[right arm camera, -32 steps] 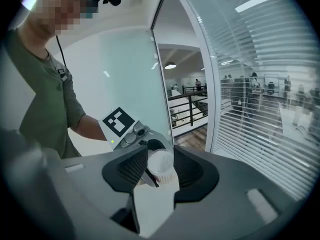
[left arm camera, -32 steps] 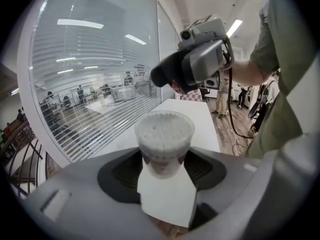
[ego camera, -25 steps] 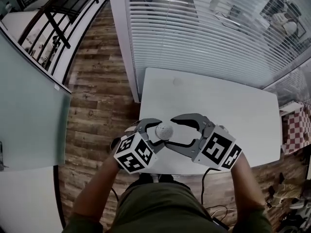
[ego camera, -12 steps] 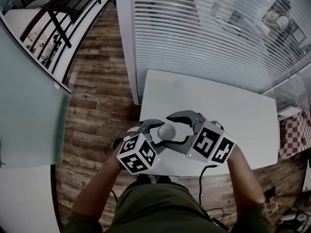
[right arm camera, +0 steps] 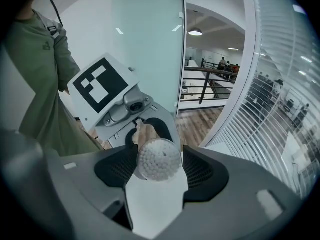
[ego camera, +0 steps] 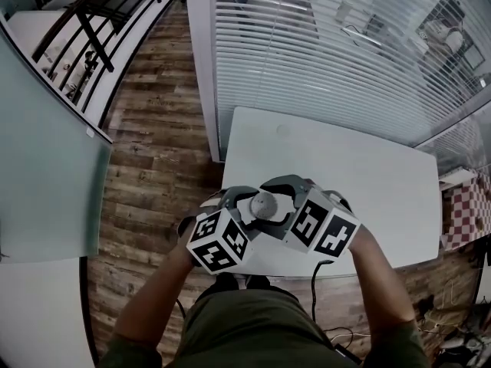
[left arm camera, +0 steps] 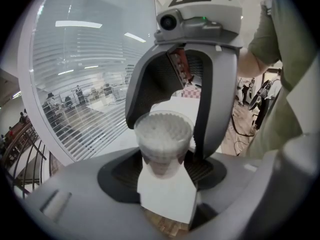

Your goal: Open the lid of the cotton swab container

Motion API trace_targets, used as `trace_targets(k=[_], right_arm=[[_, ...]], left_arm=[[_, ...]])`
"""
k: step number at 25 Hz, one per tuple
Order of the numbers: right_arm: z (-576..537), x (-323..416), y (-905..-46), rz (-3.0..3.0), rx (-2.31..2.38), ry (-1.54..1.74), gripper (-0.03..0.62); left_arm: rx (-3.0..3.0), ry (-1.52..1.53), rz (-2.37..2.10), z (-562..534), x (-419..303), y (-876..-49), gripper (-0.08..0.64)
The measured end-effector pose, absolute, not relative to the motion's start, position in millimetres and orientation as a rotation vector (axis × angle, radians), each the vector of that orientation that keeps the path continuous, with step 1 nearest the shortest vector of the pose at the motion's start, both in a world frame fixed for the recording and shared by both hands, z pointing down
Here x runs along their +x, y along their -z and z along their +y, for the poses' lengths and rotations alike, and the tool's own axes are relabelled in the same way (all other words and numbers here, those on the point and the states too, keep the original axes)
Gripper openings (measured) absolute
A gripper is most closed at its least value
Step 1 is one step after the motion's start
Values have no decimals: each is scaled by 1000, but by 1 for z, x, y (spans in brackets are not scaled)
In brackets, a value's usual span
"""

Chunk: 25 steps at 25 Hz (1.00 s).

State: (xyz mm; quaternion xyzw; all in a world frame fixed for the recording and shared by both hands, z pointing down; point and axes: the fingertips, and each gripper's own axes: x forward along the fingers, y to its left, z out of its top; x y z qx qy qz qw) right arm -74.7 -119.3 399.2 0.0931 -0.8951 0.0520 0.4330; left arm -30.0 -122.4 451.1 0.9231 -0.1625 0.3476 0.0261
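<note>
Left gripper fingers clamped the cotton swab container; right gripper fingers, just opened wide, straddled its top.

I count one white rectangular table. There is one small round container of clear plastic, and the white cotton swabs in it are too many to count. There are two grey plastic grippers, the left gripper and the right gripper, and two black-and-white marker cubes, one on each. There is one person in a green shirt and one black metal railing.
</note>
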Motion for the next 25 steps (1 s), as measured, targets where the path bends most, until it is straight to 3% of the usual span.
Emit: trace_targets(k=[25], right_arm=[[-123, -63, -393, -2361, 247, -212, 272]], left_arm=[[2888, -1017, -475, -123, -23, -447, 261]])
